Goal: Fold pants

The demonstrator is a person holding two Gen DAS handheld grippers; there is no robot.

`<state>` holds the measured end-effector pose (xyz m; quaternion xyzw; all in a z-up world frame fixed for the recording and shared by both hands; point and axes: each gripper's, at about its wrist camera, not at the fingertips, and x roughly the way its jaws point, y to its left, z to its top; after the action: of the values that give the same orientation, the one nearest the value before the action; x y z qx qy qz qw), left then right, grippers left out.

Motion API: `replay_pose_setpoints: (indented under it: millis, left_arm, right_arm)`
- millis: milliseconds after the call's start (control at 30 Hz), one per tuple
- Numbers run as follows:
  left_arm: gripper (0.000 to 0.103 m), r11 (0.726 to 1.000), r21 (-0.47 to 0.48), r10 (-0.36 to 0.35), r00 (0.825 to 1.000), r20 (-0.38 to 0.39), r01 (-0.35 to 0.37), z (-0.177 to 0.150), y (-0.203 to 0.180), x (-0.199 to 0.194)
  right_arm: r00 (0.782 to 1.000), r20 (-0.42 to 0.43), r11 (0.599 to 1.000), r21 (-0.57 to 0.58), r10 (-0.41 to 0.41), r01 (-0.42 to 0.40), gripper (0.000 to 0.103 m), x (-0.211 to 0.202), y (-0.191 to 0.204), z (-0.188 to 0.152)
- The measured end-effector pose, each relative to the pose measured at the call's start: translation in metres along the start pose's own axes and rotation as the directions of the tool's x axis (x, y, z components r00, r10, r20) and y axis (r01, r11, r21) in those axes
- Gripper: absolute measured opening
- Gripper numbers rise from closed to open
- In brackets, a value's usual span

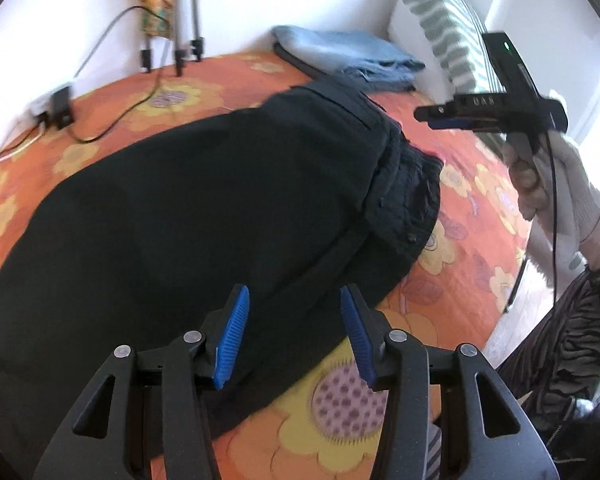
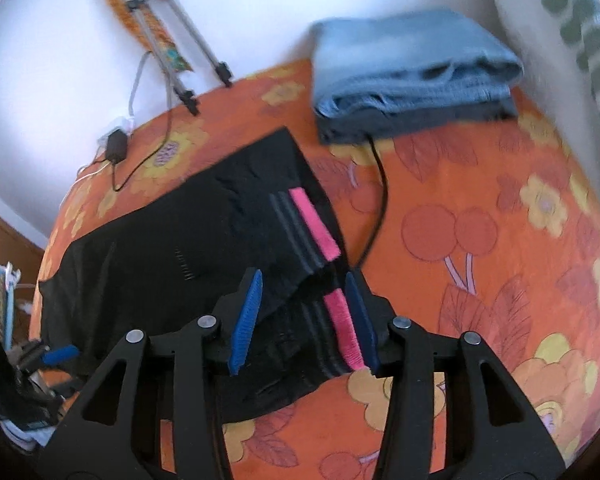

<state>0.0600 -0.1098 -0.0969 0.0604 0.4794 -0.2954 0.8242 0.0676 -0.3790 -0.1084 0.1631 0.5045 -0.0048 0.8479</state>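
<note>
Black pants (image 1: 204, 208) are seen spread across a bed covered with an orange floral bedspread (image 1: 451, 320), the waistband bunched toward the pillow end. In the left wrist view, the left claw (image 1: 296, 336) is held wide apart above the near edge of the fabric, its blue pads (image 1: 232, 336) gripping nothing. The right claw (image 1: 439, 118) is seen raised off to the side in a white-gloved hand (image 1: 555, 188), clear of the garment; whether its fingers are parted cannot be told from that angle.

In the right wrist view, the right claw (image 2: 301, 320) is shown with its fingers spread, and a fold of the pants bearing a pink stripe (image 2: 313, 224) and grey stripes lies in the gap, the pink band just beside the right-hand pad. Whether the cloth is actually being touched cannot be made out.

A folded stack of blue and dark clothes (image 2: 411, 76) is pictured near the wall, beside a green-striped pillow (image 1: 439, 20). Tripod legs (image 2: 176, 40) and a black charger (image 2: 116, 145) with its cable are seen resting by the wall.
</note>
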Motion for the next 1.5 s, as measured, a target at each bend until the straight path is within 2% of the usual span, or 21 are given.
replay_pose_setpoints:
  millis: [100,267,733,867,1033,1100,1133,1200,1267,1367,1500]
  left_arm:
    - [0.047,0.999,0.033,0.011,1.000,-0.018,-0.011,0.007,-0.008,0.015]
    - [0.047,0.999,0.042,-0.003,0.999,-0.040,0.004,0.014,-0.013,0.030]
    - [0.047,0.999,0.035,-0.026,0.998,-0.060,0.028,0.013,-0.010,0.038]
    - [0.047,0.999,0.034,-0.025,0.998,-0.063,0.028,0.012,-0.010,0.038]
    - [0.047,0.999,0.031,-0.030,0.998,-0.063,0.032,0.013,-0.009,0.040]
    - [0.047,0.999,0.034,-0.029,0.998,-0.061,0.031,0.012,-0.009,0.040]
    - [0.047,0.999,0.036,-0.028,0.998,-0.059,0.030,0.012,-0.010,0.040]
    - [0.047,0.999,0.039,-0.027,0.998,-0.058,0.029,0.012,-0.010,0.040]
    - [0.047,0.999,0.043,-0.029,0.998,-0.057,0.031,0.011,-0.010,0.040]
    - [0.046,0.998,0.049,-0.031,0.998,-0.058,0.034,0.010,-0.010,0.039]
    - [0.046,0.998,0.053,-0.028,0.998,-0.058,0.032,0.010,-0.012,0.039]
  right_arm:
    - [0.999,-0.025,0.998,0.046,0.045,-0.043,0.048,0.013,-0.006,0.005]
    - [0.997,-0.038,0.995,0.080,0.066,-0.063,0.048,0.031,-0.002,0.010]
    - [0.997,-0.068,0.985,0.171,0.043,-0.031,0.050,0.059,-0.005,0.015]
    - [0.997,-0.067,0.975,0.218,0.049,-0.034,0.055,0.055,-0.006,0.012]
    - [0.997,-0.060,0.978,0.203,0.055,-0.042,0.063,0.058,-0.003,0.013]
    - [0.997,-0.048,0.976,0.209,0.065,-0.054,0.063,0.059,-0.002,0.015]
    - [0.997,-0.044,0.974,0.218,0.068,-0.057,0.060,0.059,-0.001,0.015]
    - [0.997,-0.026,0.965,0.257,0.069,-0.060,0.047,0.058,-0.004,0.014]
    - [0.999,-0.013,0.961,0.273,0.052,-0.047,0.017,0.055,-0.007,0.014]
    - [0.997,0.014,0.955,0.286,0.075,-0.076,0.013,0.046,-0.010,0.015]
    - [0.997,0.063,0.971,0.232,0.052,-0.065,0.012,0.027,0.001,0.016]
